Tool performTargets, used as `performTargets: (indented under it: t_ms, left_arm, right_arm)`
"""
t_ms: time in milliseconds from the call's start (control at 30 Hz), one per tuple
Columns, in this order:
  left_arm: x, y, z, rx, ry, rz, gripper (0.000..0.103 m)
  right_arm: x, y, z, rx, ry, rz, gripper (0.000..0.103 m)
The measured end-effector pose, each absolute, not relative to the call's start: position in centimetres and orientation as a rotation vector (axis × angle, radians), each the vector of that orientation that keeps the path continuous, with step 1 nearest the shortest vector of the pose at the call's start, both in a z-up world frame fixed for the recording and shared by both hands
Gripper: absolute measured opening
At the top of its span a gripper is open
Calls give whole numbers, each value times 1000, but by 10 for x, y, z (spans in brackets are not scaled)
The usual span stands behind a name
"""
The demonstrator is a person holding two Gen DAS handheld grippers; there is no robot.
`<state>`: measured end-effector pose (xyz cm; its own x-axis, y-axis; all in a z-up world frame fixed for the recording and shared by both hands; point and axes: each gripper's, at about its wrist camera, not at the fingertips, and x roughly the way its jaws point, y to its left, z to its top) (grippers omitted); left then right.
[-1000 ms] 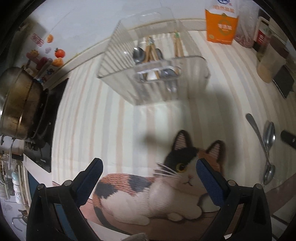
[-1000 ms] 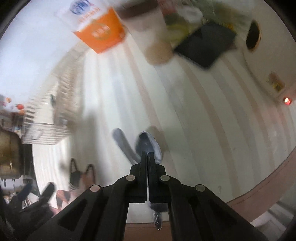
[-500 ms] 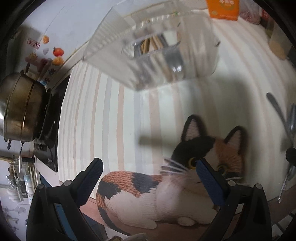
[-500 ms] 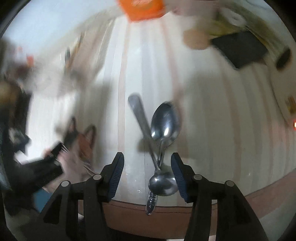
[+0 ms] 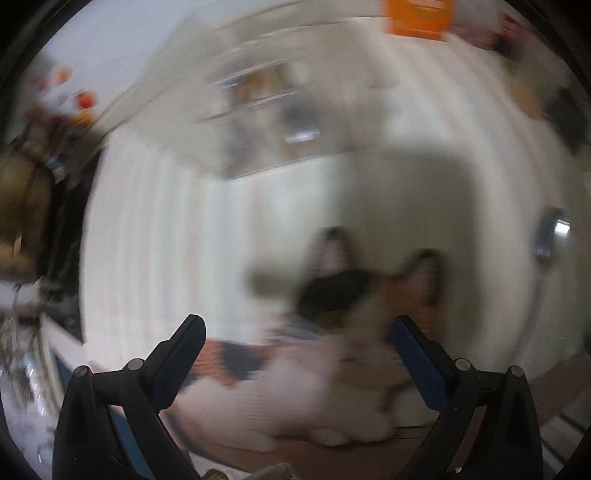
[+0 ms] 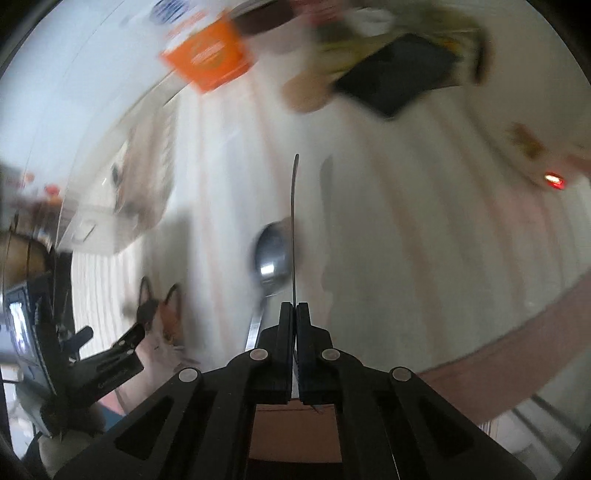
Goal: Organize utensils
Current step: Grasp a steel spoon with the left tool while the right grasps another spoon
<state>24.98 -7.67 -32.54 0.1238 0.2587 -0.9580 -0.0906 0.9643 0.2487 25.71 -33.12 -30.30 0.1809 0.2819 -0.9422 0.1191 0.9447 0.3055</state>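
Right tool [image 6: 294, 314] up close, fingers pressed together on a thin metal utensil [image 6: 294, 206] seen edge-on, its narrow handle running straight out toward twelve o'clock. It looks lifted clear of the striped cream tabletop [image 6: 424, 229], though blur makes that a judgement. Just left of it, at about eleven o'clock, a shiny steel spoon [image 6: 272, 254] lies on the cloth, bowl away from the camera, not held by anything.

Over to the left tool [image 5: 297, 349]: fingers spread wide, nothing between them, hanging above a knitted calico cat mat [image 5: 332, 354] at the near edge of the tabletop. At three o'clock in that view, a bright metal spoon bowl [image 5: 550, 236] shows, probably the loose one, but the picture is too smeared to be sure.

Farther out, at twelve o'clock from the left tool, the clear ribbed plastic utensil caddy [image 5: 269, 110] stands on the tabletop, with wooden and metal shapes inside; which pieces, I can't tell. Beyond it an orange carton [image 5: 415, 16] sits by the wall.

Progress, then: some utensils appear already stowed, one is gripped and seemingly on its way, and at least one spoon is left on the cloth. The caddy is well away from the right tool, off at its ten o'clock, so the carry is not finished.
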Motion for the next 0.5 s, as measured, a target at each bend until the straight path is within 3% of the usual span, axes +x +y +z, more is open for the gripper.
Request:
performTargets:
  t_ms: [333, 467, 500]
  left_arm:
    - [294, -212, -351, 218, 1444, -179, 100]
    - [308, -227, -354, 213, 1423, -205, 83]
    - [310, -228, -352, 201, 1418, -217, 70]
  right_arm:
    - [250, -417, -329, 317, 1424, -129, 2]
    - [248, -421, -330, 329, 1419, -140, 2]
    - [248, -421, -330, 332, 1419, -139, 2]
